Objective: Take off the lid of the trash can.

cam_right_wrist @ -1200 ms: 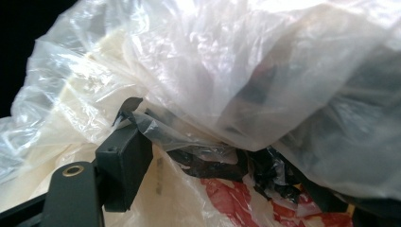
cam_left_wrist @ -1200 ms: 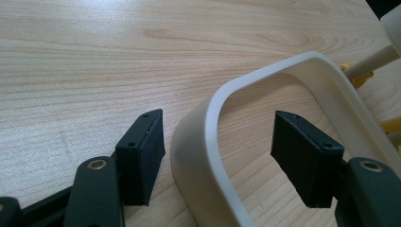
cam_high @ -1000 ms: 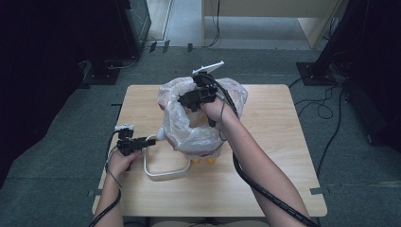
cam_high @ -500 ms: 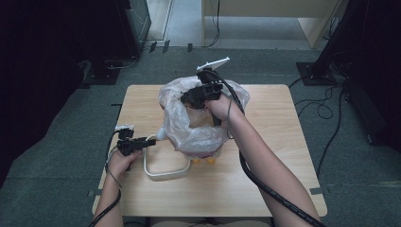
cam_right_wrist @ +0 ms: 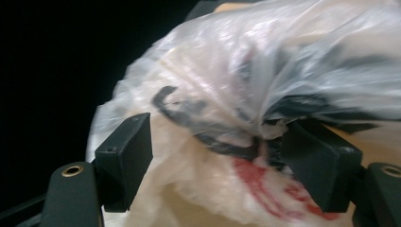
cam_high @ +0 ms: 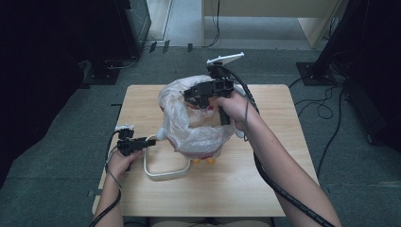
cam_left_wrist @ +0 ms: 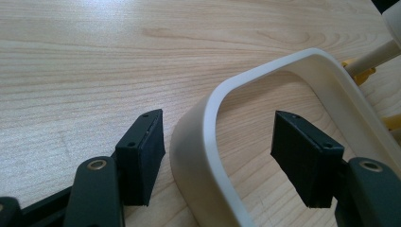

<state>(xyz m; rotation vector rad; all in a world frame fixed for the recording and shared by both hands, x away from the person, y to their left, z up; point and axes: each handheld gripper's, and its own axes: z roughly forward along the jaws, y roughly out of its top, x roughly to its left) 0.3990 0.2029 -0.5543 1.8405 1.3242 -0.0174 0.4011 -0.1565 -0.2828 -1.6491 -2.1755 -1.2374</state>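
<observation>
High view: fixed above my side of the table point(cam_high: 265, 189), facing forward and down, far enough to take in the whole tabletop and the floor beyond. My forearms enter from its bottom edge.

Left gripper view: rides on my left gripper point(cam_high: 146, 142), very close to the wood, looking along the jaws at the cream handle loop point(cam_left_wrist: 208, 142); shares that loop point(cam_high: 163, 174) with the high view.

Right gripper view: on my right gripper point(cam_high: 195, 96), close up, facing the plastic bag point(cam_right_wrist: 265, 94), shared likewise point(cam_high: 189, 127).

Wooden table point(cam_high: 265, 189) under bagged bin point(cam_high: 194, 127)
</observation>
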